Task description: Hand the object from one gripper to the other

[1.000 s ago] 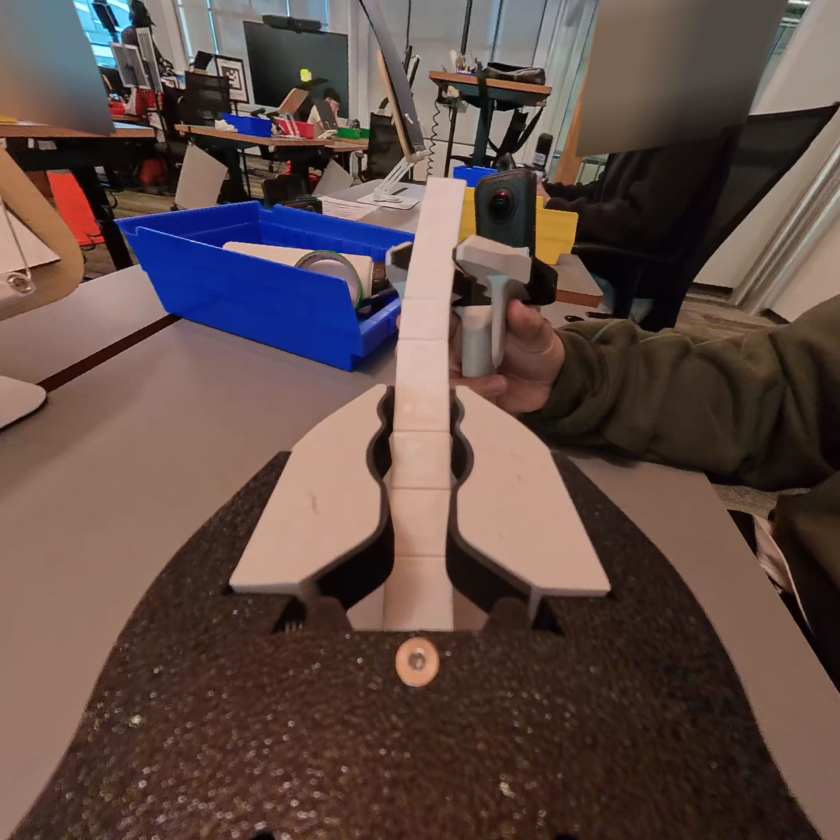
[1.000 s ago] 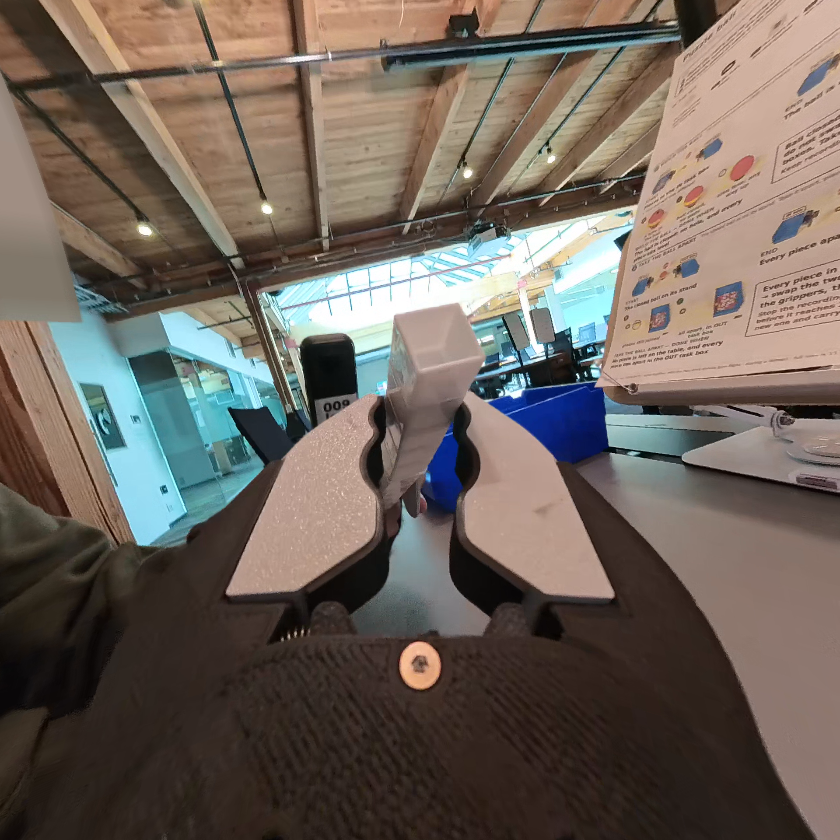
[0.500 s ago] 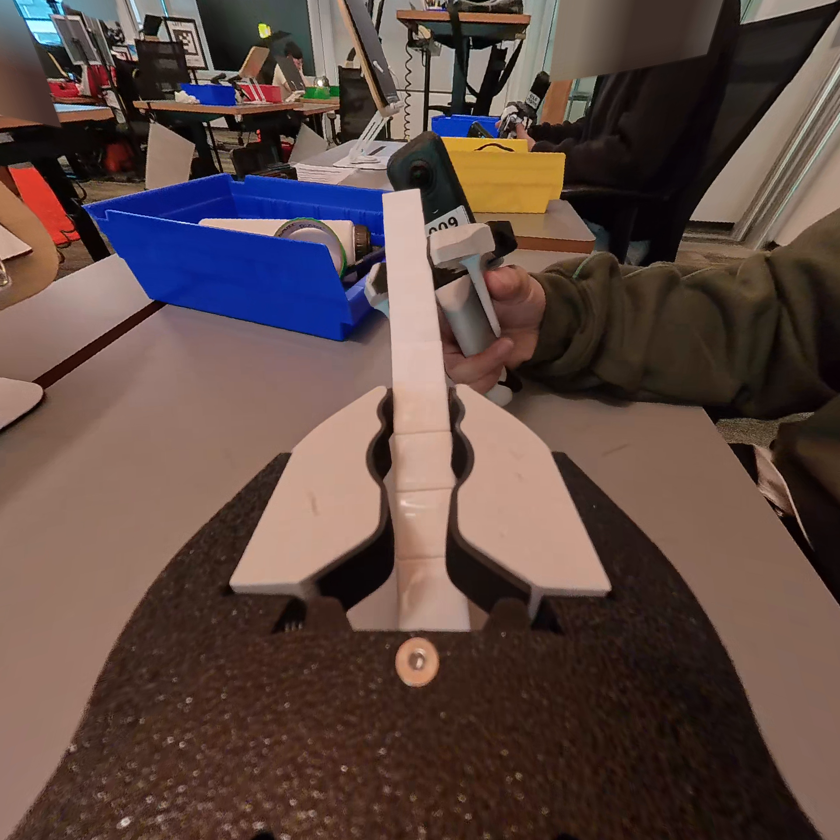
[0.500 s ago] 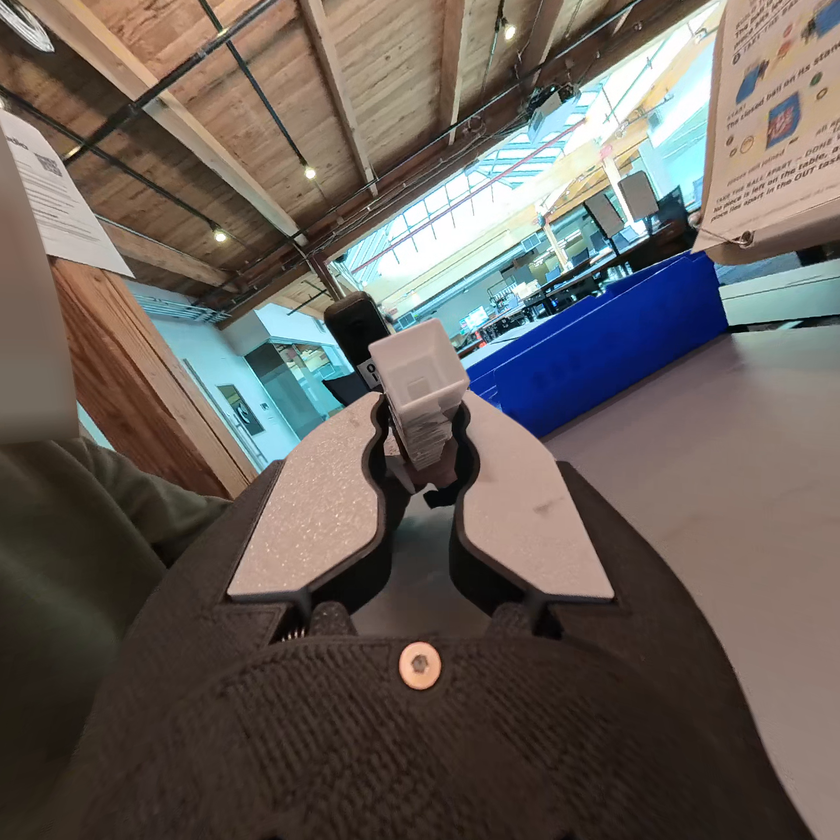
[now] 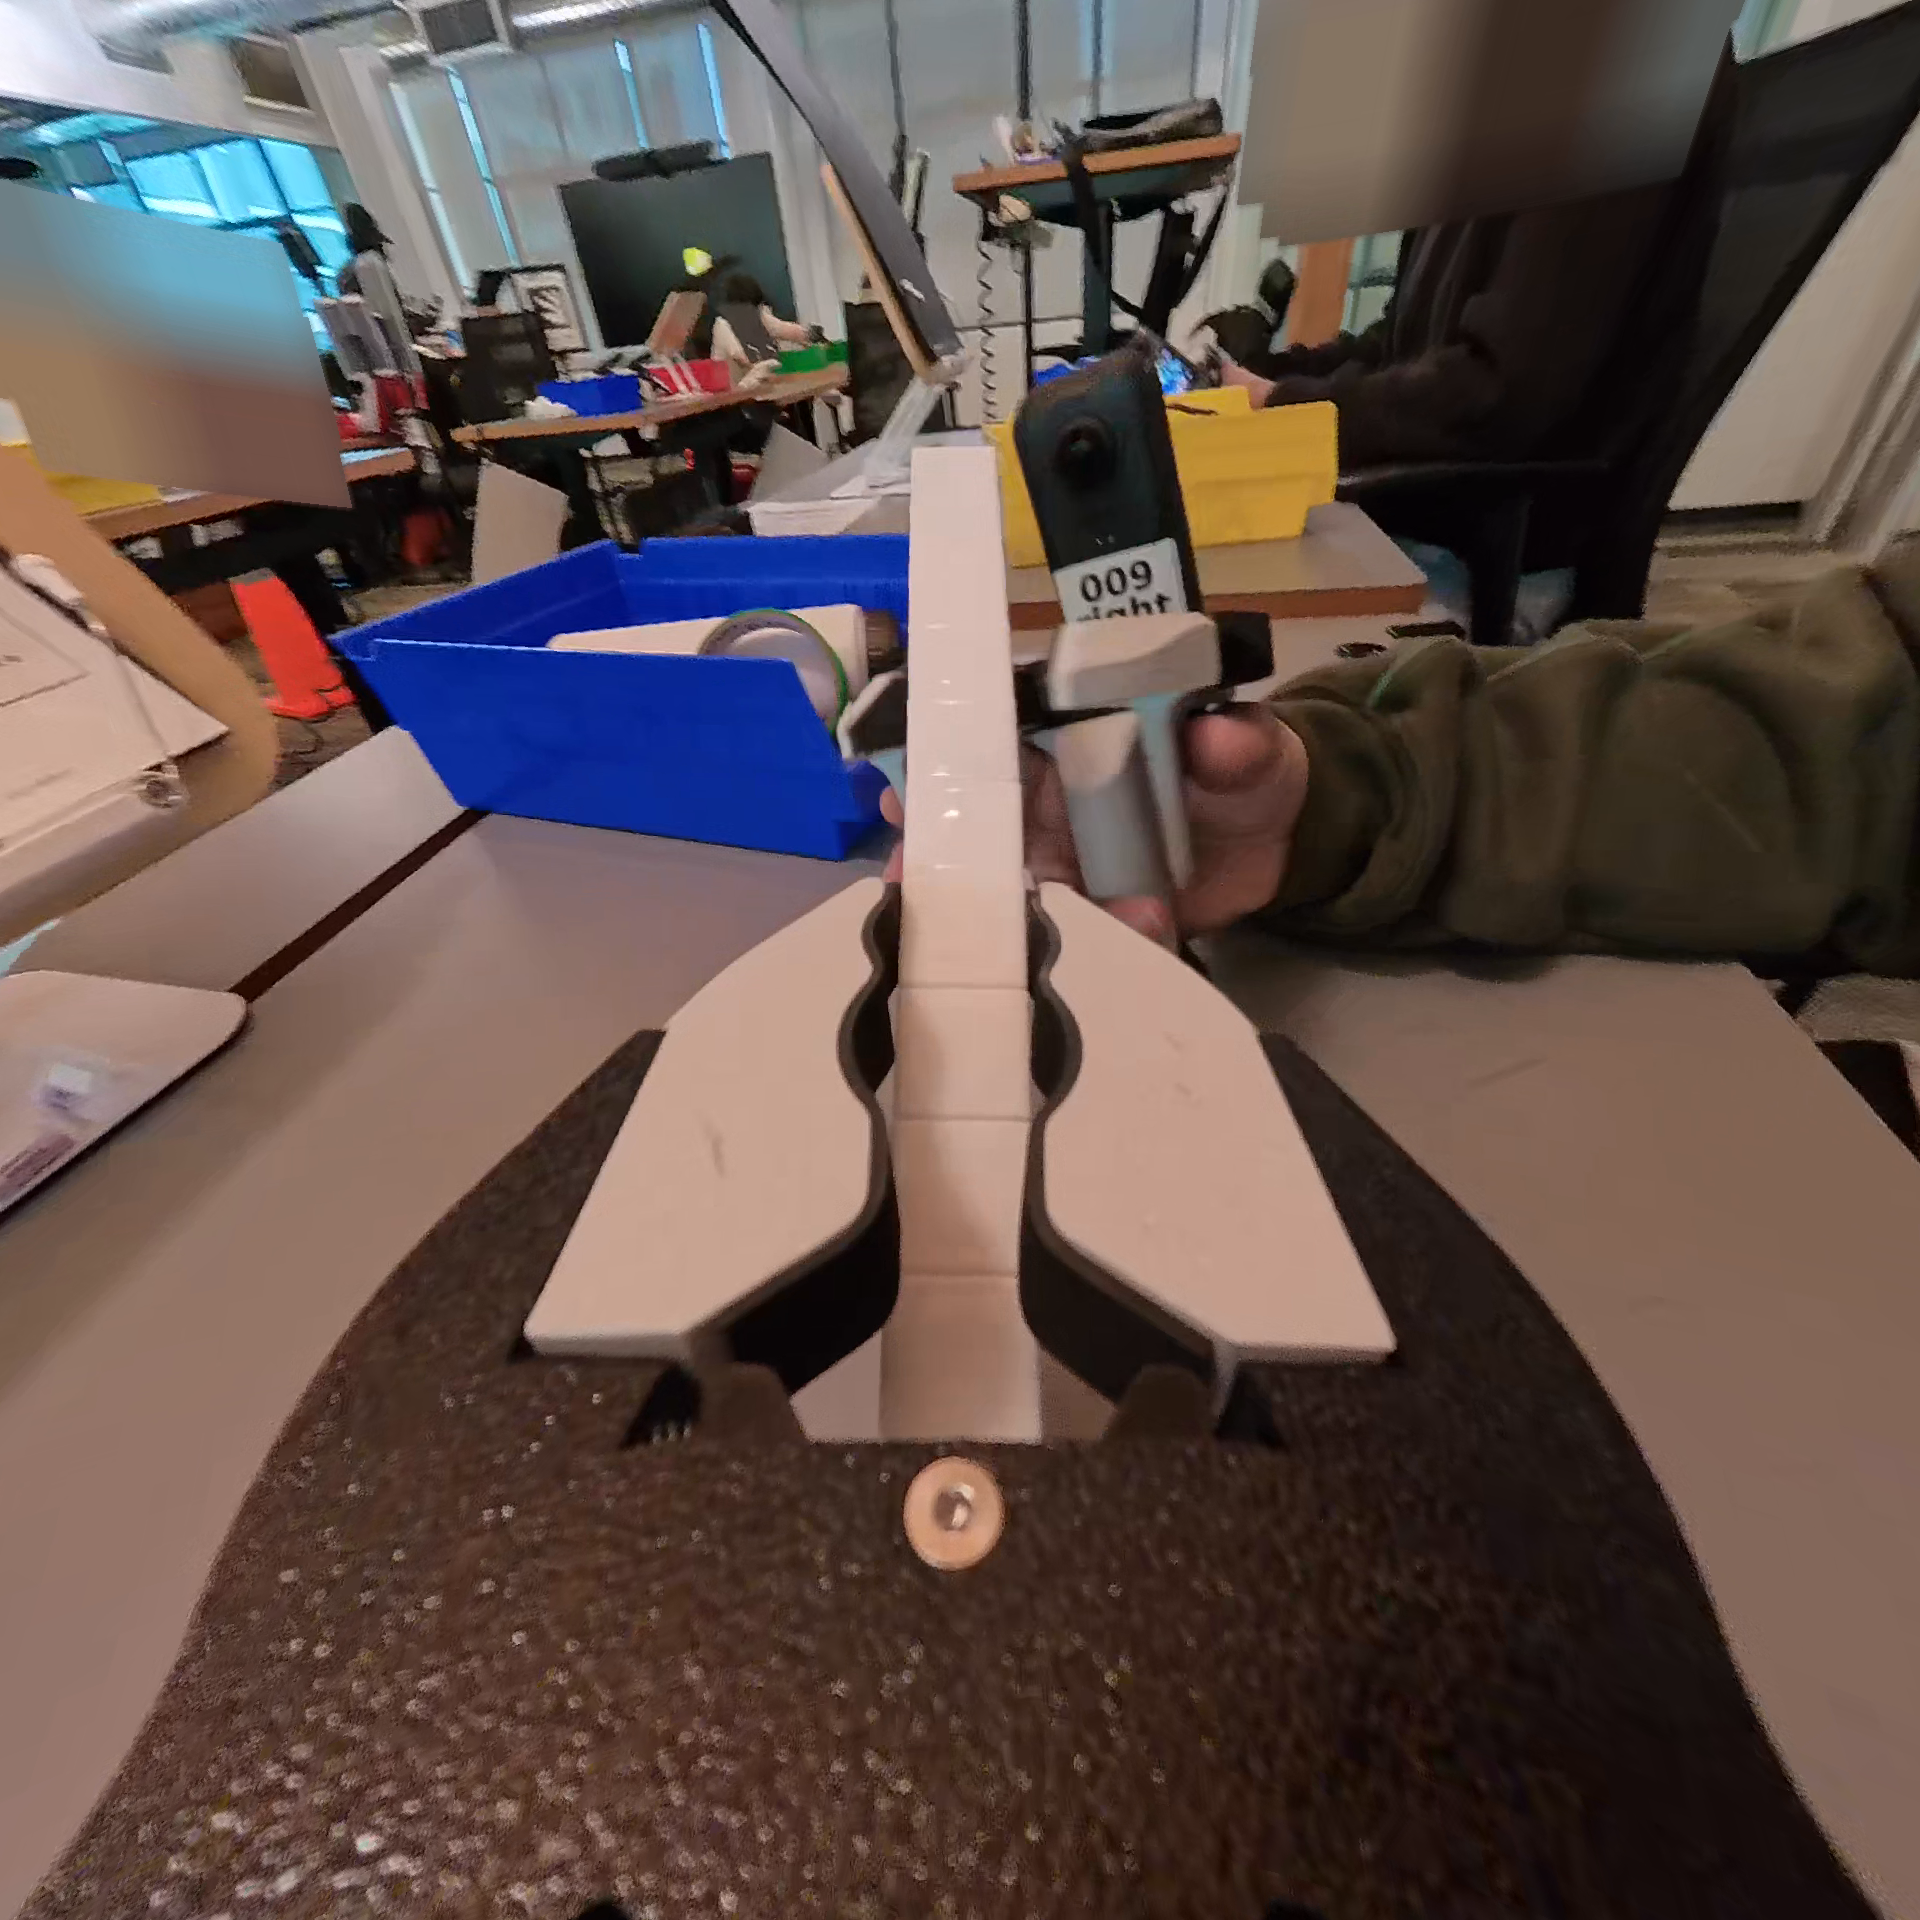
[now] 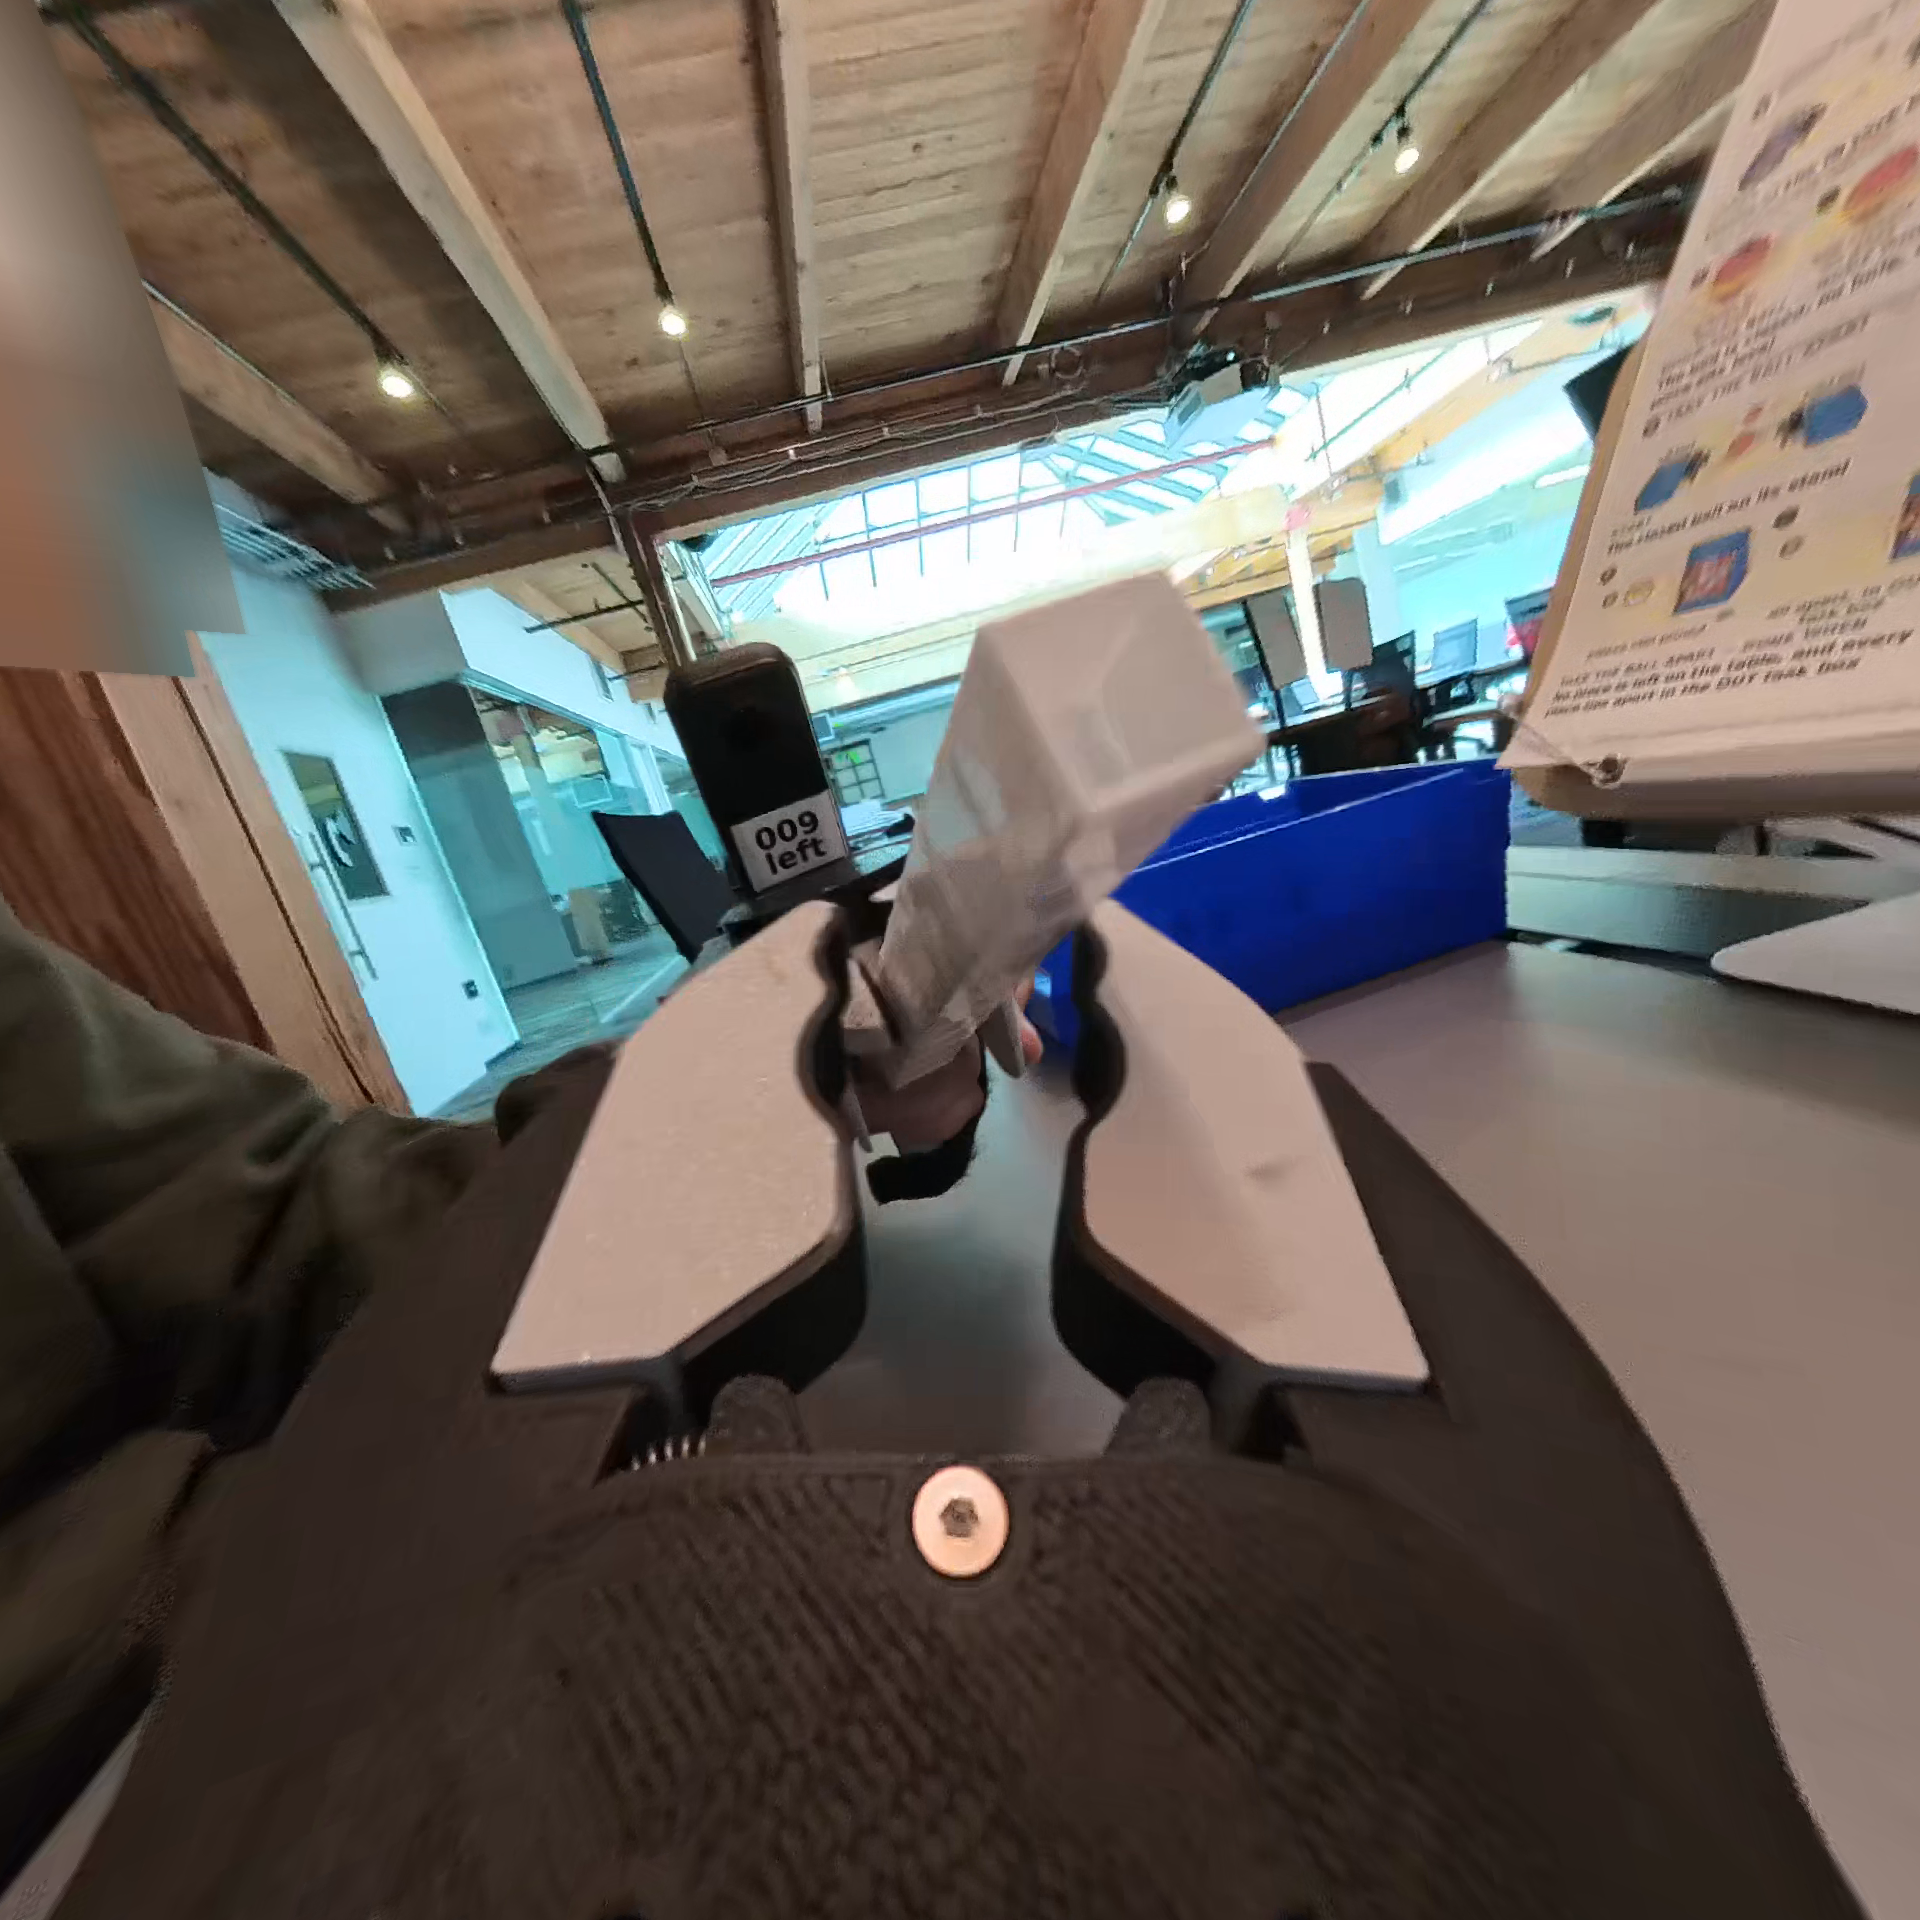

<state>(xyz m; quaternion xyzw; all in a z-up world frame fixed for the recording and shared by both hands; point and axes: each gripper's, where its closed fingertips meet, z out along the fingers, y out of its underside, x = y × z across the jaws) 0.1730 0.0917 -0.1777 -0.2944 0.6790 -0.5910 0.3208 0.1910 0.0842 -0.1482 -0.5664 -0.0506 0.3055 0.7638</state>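
A long white segmented bar (image 5: 961,727) runs straight out between the fingers of my left gripper (image 5: 961,904), which is shut on its near part. The bar's far end rises above the grey table (image 5: 468,1039). My right gripper shows in the left wrist view (image 5: 1122,727), held in a hand with a green sleeve, its fingers on either side of the bar farther up. In the right wrist view the bar's end (image 6: 1049,790) passes between the tips of my right gripper (image 6: 956,935) and leans right. The jaws stand apart with gaps beside the bar.
A blue bin (image 5: 623,727) with tape rolls stands behind the bar on the left, and a yellow bin (image 5: 1268,468) farther back. An instruction sheet on a stand (image 6: 1766,468) is at the table's side. A seated person in black (image 5: 1475,343) is at the back right. The tips of both grippers are at nearly the same place.
My right gripper's jaws have spread wider around the bar. The bar now leans to the right in the right wrist view. My left gripper still holds the bar.
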